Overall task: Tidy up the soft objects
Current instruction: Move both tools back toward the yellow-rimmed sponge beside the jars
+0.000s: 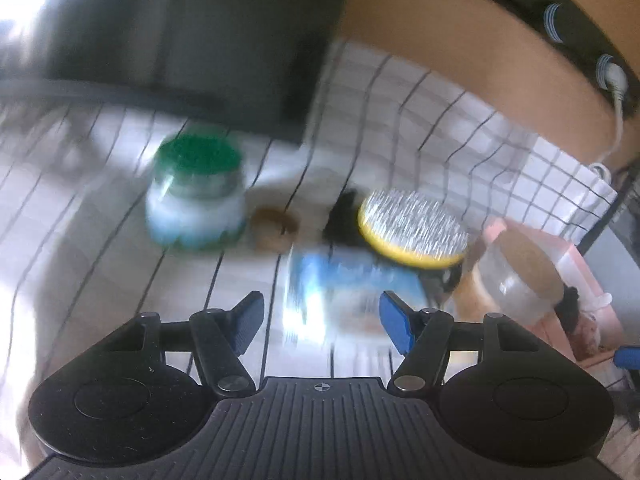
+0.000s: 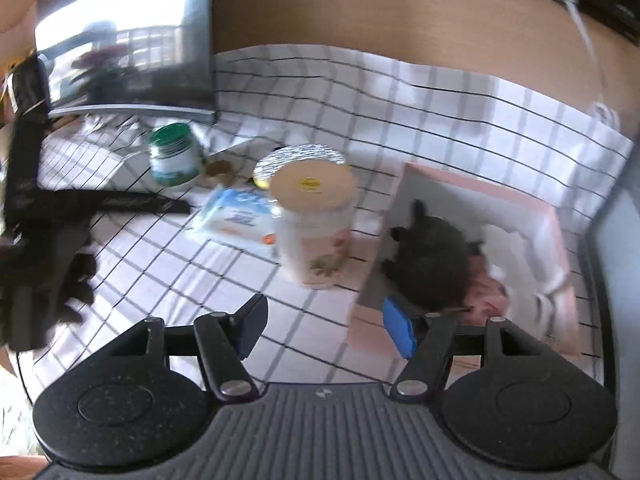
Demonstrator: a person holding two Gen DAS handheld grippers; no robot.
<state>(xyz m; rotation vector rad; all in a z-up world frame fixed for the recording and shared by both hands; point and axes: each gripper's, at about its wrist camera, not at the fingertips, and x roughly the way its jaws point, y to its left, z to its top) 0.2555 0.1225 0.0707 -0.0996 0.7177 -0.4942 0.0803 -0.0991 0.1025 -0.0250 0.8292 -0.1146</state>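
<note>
A pink box stands at the right on the checked cloth. In it lie a black soft object, a pink soft piece and white cloth. My right gripper hangs open and empty just before the box's front left corner, its blue right pad near the black object. In the blurred left wrist view my left gripper is open and empty over a blue wipes pack. Behind the pack another black soft thing lies beside a yellow bristle brush.
A green-lidded jar, a small brown ring and a tall jar with a beige lid stand mid-table. A dark monitor fills the back left. The left gripper's black body is at the left edge. A white cable hangs at the back right.
</note>
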